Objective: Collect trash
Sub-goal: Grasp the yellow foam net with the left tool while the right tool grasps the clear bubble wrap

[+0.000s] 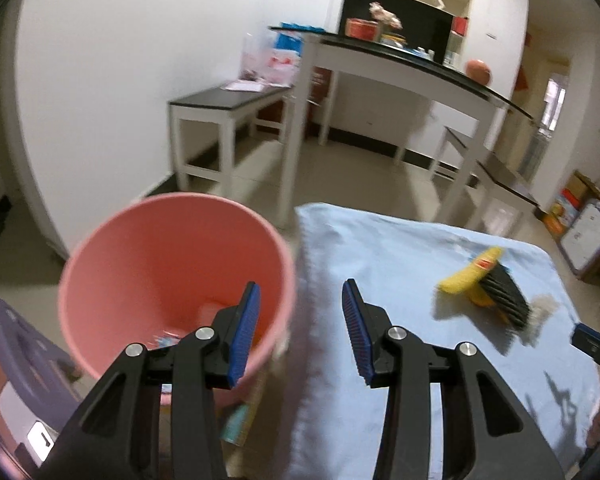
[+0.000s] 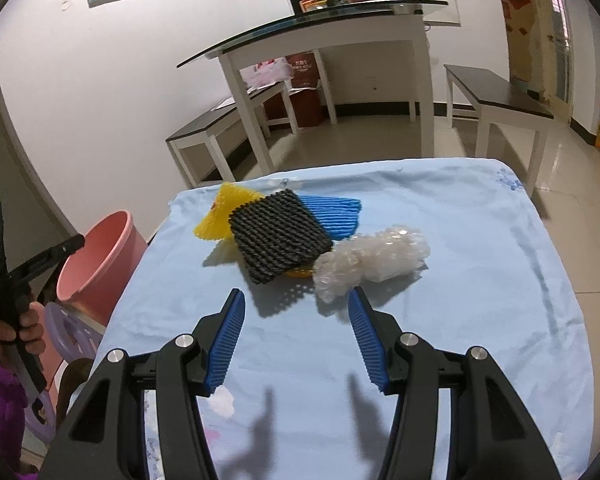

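Observation:
A pink bucket (image 1: 172, 264) stands on the floor against the left edge of the table, with a small scrap (image 1: 168, 338) at its bottom. My left gripper (image 1: 300, 286) hangs open and empty above the bucket's right rim and the cloth's edge. On the light-blue cloth (image 2: 440, 216) lies a pile of foam nets: yellow (image 2: 220, 216), black (image 2: 280, 236) and blue (image 2: 336, 212). A wad of clear bubble wrap (image 2: 372, 260) lies beside them. My right gripper (image 2: 296, 292) is open just short of the pile, nothing between its fingers. In the left wrist view the yellow and black nets (image 1: 488, 284) lie to the right.
A purple stool (image 1: 24, 356) stands left of the bucket, and a teal box (image 1: 236, 424) lies under it. A hand in a purple sleeve (image 2: 20, 332) holds the left gripper. A small white scrap (image 2: 224, 400) lies on the cloth. White tables and dark-topped benches (image 2: 496, 96) stand beyond.

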A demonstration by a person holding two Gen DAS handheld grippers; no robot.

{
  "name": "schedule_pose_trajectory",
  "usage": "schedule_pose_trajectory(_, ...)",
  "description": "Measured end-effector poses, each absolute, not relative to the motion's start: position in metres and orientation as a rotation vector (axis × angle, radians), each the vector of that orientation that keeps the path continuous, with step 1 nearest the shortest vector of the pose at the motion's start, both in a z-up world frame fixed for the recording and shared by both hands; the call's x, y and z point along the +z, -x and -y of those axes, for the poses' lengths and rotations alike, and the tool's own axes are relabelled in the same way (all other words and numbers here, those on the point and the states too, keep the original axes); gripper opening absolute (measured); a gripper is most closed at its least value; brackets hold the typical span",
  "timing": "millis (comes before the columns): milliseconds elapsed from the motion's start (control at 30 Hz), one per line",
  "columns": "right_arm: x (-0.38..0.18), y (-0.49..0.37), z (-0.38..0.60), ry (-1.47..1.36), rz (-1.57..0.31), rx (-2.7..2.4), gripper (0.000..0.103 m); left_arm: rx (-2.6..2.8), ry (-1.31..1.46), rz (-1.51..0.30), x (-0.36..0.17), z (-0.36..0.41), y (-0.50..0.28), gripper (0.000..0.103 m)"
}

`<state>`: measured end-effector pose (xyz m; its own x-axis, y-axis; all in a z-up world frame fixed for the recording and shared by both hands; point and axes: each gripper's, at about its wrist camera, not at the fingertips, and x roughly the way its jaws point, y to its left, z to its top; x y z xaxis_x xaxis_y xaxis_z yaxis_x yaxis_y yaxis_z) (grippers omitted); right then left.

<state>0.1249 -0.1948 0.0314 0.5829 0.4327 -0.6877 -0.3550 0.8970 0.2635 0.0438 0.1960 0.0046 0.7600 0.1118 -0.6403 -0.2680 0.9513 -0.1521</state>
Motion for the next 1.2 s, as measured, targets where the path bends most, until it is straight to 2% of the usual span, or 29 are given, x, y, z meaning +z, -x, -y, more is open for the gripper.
schedule_pose_trajectory(300, 0.026, -0.129, 0.211, -0.149, -0.838, 0.44, 0.053, 0.073, 0.193, -0.698, 0.005, -0.146, -0.061, 0.043)
schedule_pose_trajectory(567, 0.025, -0.132, 0.219, -0.159, -0.84, 0.425, 0.053, -0.131, -0.006, -0.679, 0.008, -0.086, -0.095, 0.043)
schedule_pose_trajectory(1000, 0.016, -0.147, 0.234, -0.193, -0.876, 0.359, 0.053, -0.272, -0.231, -0.736, -0.042, -0.049, -0.159, 0.043)
schedule_pose_trajectory(1133, 0.017, -0.152, 0.232, -0.205, -0.882, 0.359, 0.053, -0.289, -0.208, -0.734, -0.047, -0.053, -0.163, 0.012)
schedule_pose_trajectory(1200, 0.016, -0.154, 0.23, -0.208, -0.885, 0.363, 0.053, -0.284, -0.182, -0.727, -0.047, -0.057, -0.161, 0.009)
